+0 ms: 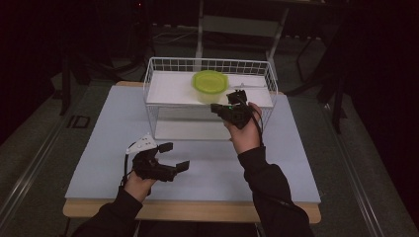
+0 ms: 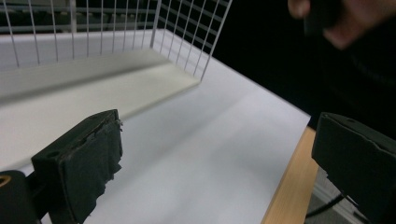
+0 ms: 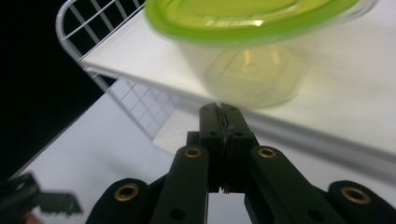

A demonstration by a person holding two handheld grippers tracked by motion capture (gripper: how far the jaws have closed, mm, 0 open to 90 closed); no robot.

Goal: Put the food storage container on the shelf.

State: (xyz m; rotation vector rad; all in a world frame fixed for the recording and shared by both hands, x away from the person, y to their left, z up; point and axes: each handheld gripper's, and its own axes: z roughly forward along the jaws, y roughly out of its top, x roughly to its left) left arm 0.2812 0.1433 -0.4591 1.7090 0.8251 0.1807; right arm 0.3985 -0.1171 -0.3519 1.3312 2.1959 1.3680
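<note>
Two grippers are at work over the pale table (image 1: 207, 163). The right gripper (image 1: 228, 101) is raised at the front edge of the wire rack (image 1: 153, 98), its jaws pressed together with nothing between them, as the right gripper view shows, and it sits just at five o'clock of the tub (image 1: 209, 86) without touching it. The tub, clear plastic with a lime-green lid (image 3: 243, 18), stands on the rack's white upper shelf (image 1: 168, 89), near the middle of its width and toward the front. The left gripper (image 1: 173, 157) hovers low over the table at about seven o'clock of the rack, well apart from it, its jaws spread wide and holding nothing. No brand or label can be read on the tub or the rack; the only writing is a dark mark on the floor (image 1: 78, 121) at nine o'clock of the table, reading roughly "ID". The rack's wire wall stands between the left gripper and the lower shelf (image 2: 93, 88).
</note>
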